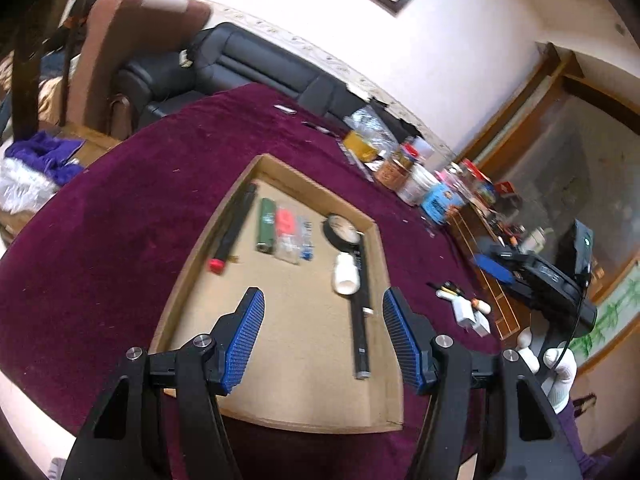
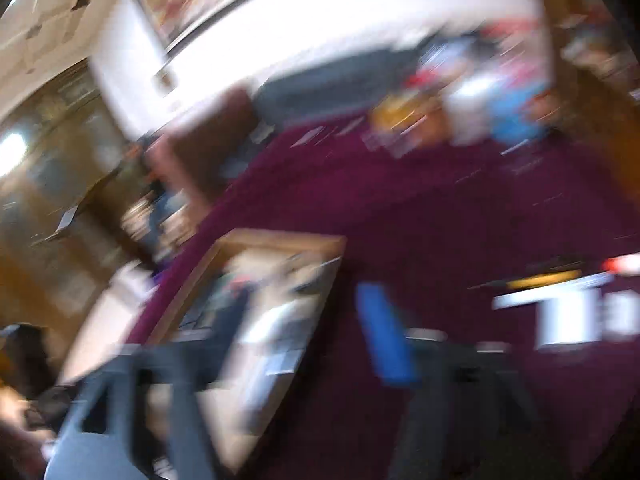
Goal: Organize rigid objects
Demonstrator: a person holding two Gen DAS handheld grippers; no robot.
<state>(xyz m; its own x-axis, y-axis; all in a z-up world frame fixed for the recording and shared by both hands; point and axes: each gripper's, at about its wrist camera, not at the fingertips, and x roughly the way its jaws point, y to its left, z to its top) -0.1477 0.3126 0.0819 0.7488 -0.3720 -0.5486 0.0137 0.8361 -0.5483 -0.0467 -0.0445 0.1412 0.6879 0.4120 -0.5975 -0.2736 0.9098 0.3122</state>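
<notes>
Maroon cloth covers the round worktop [image 1: 120, 208], and a shallow cardboard tray [image 1: 280, 168] lies on it. My left fingers [image 1: 323, 336] hang above the tray's near half, spread wide, with nothing between them. Inside the tray, at 10 o'clock from them, lies a black stick with a red cap [image 1: 234, 228]; at 12 o'clock a green lighter [image 1: 266, 225] and small clear packets [image 1: 294, 236]; at 1 o'clock a roll of black tape [image 1: 340, 230], a white bottle [image 1: 346, 274] and a long black tube [image 1: 362, 320]. At 3 o'clock, outside the tray, my right fingers [image 1: 494, 268] hover over small white items [image 1: 472, 314]. The right wrist view is too blurred; I cannot tell how far they are open.
</notes>
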